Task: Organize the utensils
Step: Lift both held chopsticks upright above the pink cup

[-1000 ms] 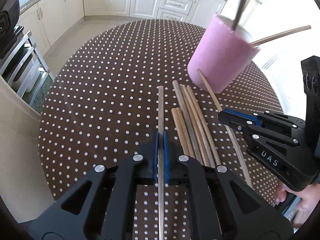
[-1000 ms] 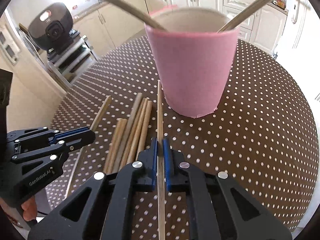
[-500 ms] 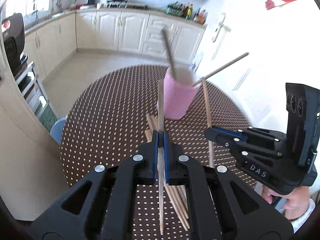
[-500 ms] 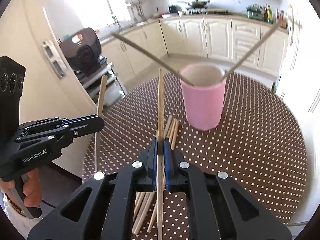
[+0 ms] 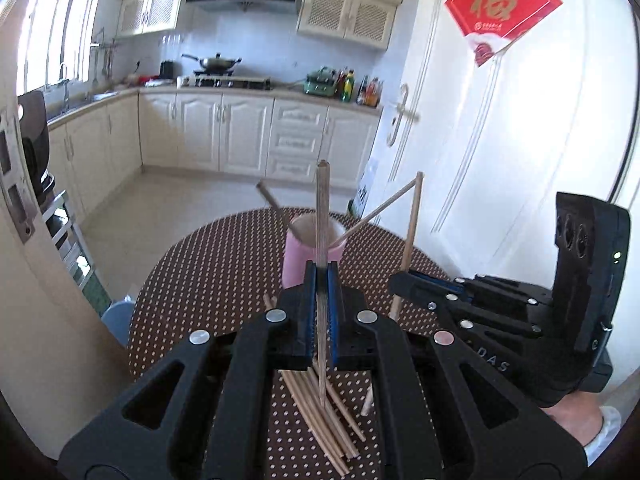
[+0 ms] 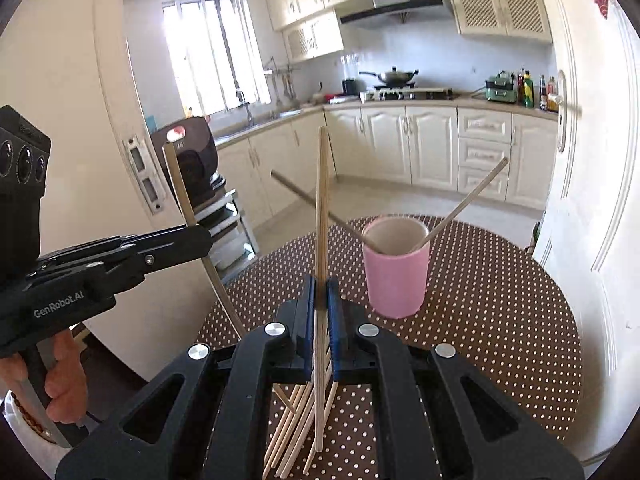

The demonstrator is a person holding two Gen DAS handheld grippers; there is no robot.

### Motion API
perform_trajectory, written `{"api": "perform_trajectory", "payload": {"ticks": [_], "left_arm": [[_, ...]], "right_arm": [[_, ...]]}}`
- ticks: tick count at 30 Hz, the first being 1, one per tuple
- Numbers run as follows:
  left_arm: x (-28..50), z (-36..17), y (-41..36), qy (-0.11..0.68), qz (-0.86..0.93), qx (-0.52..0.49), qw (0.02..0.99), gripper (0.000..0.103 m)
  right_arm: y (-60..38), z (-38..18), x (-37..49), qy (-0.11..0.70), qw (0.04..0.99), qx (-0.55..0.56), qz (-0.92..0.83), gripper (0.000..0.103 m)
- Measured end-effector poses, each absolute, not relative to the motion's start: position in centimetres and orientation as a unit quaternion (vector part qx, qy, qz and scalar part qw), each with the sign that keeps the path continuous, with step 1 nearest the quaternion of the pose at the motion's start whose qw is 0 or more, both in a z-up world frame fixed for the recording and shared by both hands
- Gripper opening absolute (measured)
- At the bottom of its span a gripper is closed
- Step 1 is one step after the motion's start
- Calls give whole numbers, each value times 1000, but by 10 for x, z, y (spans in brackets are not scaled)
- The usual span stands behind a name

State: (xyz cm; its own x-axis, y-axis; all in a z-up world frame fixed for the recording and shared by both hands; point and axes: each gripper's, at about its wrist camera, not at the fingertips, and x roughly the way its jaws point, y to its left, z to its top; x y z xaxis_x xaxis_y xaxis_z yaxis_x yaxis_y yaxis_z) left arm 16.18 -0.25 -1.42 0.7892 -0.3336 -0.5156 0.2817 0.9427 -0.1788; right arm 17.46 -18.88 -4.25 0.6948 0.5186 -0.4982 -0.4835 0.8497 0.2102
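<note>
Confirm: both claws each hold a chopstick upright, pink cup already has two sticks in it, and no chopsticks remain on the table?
Wrong on the last point. The left wrist view shows a bundle of loose chopsticks lying on the dotted table. The rest holds: left claw and right claw each grip one upright, and the pink cup has two.

The left gripper (image 5: 321, 280) is raised and points level, toward 12 o'clock, its jaws closed on a stick (image 5: 321, 216) that stands upright between the blue pads (image 5: 309, 300). The right gripper (image 6: 321, 292) is posed alike, clamping its own stick (image 6: 321, 200) (also upright). In the right view the left hand (image 6: 60, 380) wraps its handle at 8 o'clock; in the left view the right hand (image 5: 576, 420) shows at 4 o'clock.
</note>
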Motion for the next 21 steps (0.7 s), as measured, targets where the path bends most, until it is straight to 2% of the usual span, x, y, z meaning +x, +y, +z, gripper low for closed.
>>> {"api": "perform_trajectory", "payload": {"ticks": [11,21], "left_arm": [[172,21,-17,218,-167,-50,960,6],[204,46,-22,135,-163,-78,974,6]], "right_arm": [[-204,-13,177,156,961,57,219,5],[-213,-8,202,53,982,79,164,5]]}}
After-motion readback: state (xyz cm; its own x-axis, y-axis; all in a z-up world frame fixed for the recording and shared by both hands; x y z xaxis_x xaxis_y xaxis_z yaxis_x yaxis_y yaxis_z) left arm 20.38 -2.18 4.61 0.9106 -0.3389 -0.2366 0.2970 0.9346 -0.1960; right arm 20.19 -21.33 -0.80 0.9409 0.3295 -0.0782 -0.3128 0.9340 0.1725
